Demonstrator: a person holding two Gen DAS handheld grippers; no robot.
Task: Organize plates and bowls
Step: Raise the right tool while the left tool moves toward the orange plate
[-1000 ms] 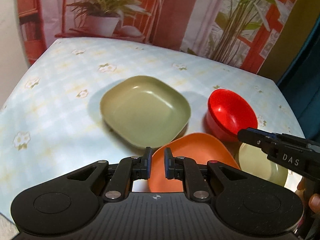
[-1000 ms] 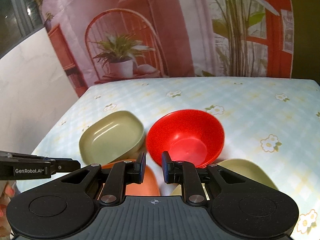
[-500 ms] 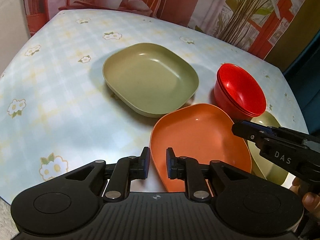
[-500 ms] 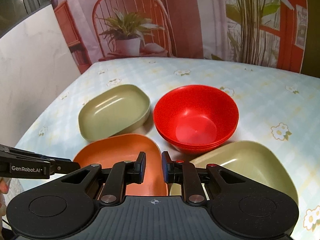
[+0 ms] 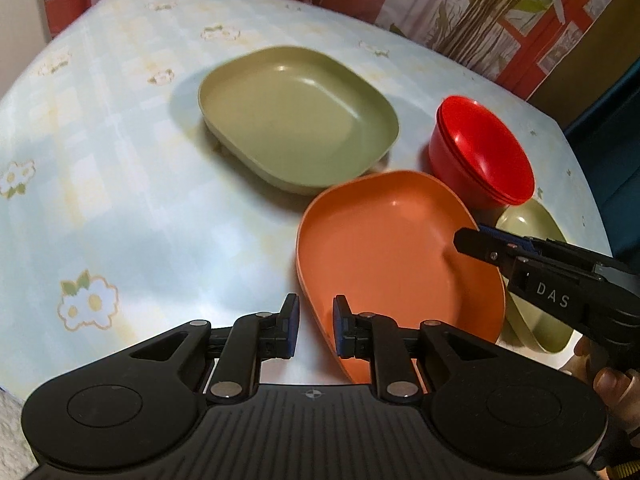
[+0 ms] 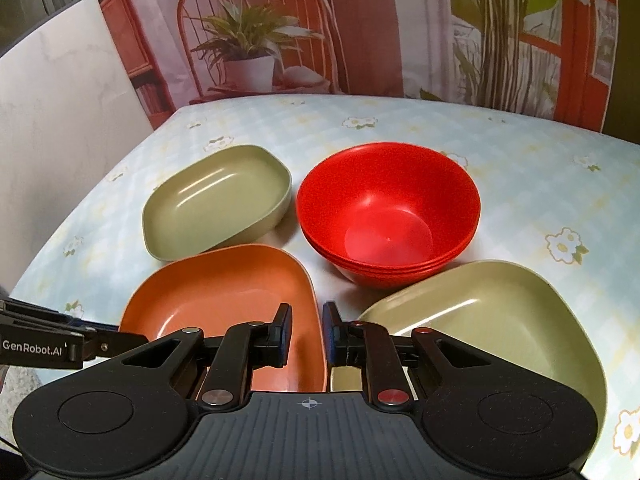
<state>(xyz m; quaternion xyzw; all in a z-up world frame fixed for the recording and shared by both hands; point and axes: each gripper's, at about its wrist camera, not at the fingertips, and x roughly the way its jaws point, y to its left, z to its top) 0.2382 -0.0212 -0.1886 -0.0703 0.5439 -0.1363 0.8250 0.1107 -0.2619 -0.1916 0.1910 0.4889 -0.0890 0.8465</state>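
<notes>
An orange plate (image 5: 396, 248) lies at the table's near edge, also in the right wrist view (image 6: 228, 292). A green plate (image 5: 296, 116) lies behind it (image 6: 216, 200). A stack of red bowls (image 5: 484, 152) stands to the right (image 6: 388, 212). A second green plate (image 6: 492, 320) lies near right, partly hidden (image 5: 532, 224). My left gripper (image 5: 316, 330) hovers slightly open and empty over the orange plate's near left rim. My right gripper (image 6: 306, 334) is slightly open and empty above the orange plate's right rim.
The table has a pale blue flowered cloth (image 5: 120, 184). A printed backdrop with a chair and potted plant (image 6: 248, 52) hangs behind the table. A white wall (image 6: 60, 112) stands at the left. The table's near edge lies just below both grippers.
Both grippers have risen and tilted down, so the plates and bowls show more from above. The right gripper has moved over the orange plate's right side. No dish has moved.
</notes>
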